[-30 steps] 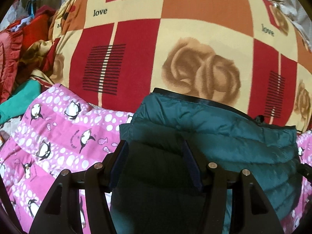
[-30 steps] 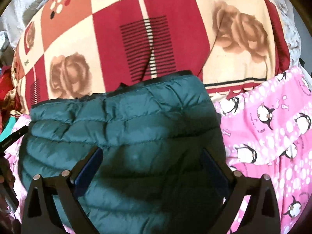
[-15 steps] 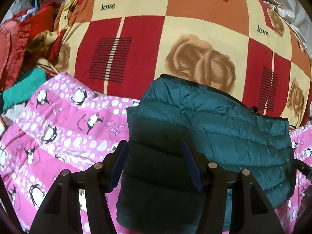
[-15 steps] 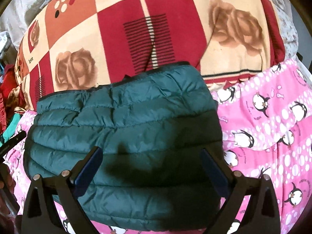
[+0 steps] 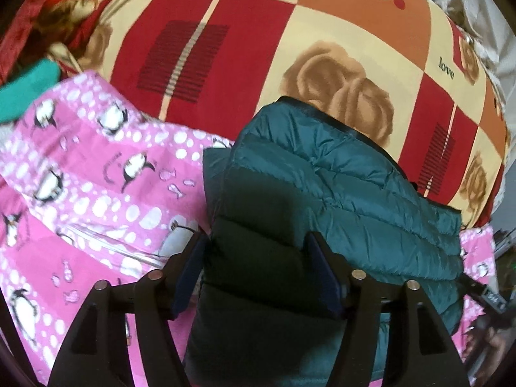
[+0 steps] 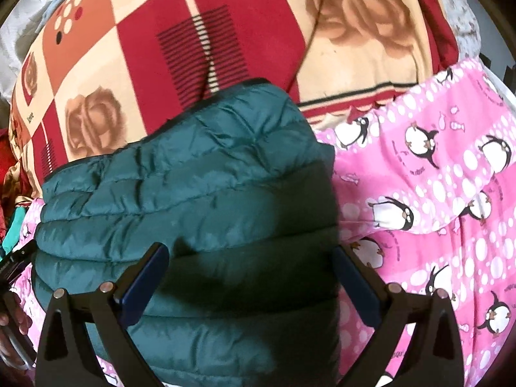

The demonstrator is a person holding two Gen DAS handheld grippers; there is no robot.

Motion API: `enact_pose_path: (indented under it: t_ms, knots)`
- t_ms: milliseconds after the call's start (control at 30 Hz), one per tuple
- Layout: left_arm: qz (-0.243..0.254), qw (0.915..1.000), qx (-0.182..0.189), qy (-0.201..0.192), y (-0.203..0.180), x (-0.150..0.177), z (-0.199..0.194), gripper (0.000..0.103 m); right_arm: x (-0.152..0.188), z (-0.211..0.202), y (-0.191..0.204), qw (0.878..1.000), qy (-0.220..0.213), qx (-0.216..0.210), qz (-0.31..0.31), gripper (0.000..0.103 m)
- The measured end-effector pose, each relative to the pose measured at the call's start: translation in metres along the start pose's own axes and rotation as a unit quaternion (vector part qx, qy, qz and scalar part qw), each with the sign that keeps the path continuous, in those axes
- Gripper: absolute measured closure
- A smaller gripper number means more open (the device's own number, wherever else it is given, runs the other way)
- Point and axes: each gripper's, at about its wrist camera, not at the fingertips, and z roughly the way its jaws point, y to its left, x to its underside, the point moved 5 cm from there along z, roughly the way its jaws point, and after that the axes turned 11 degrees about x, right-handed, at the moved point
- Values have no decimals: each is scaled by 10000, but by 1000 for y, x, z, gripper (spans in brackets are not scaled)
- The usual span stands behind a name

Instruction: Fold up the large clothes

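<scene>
A folded teal puffer jacket lies on a pink penguin-print blanket. My left gripper is over the jacket's left end. Its jaws are opening, the jacket's end sits between them, and the pads do not visibly press on it. My right gripper hovers over the jacket's right end, jaws wide open, with the padded cloth lying below them. In the right wrist view, the left gripper's body and a hand show at the lower left edge.
A thick red, cream and orange rose-patterned blanket bulges behind the jacket. Red and teal clothes pile up at the far left. Grey-white bedding lies at the far right.
Both grippers sank closer to the jacket, which has come down onto the pink blanket. The left jaws have spread wider and the left view has rolled. The right jaws stay wide.
</scene>
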Motion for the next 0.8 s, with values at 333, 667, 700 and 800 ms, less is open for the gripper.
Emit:
enact_pose_path:
  t_ms: [333, 667, 700, 800]
  knots:
    - [-782, 9932, 822, 259, 25, 7, 27, 40, 2, 39, -11, 9974, 382, -527, 304, 0]
    - [-1016, 9874, 1176, 288, 31, 11, 41, 29, -3, 62, 0, 9927, 631, -1020, 132, 0]
    - [-1014, 9873, 1187, 288, 31, 11, 42, 28, -3, 63, 1, 9925, 633, -1036, 110, 0]
    - [-985, 9875, 1199, 272, 30, 12, 45, 24, -2, 66, 2, 9920, 649, -1077, 87, 0]
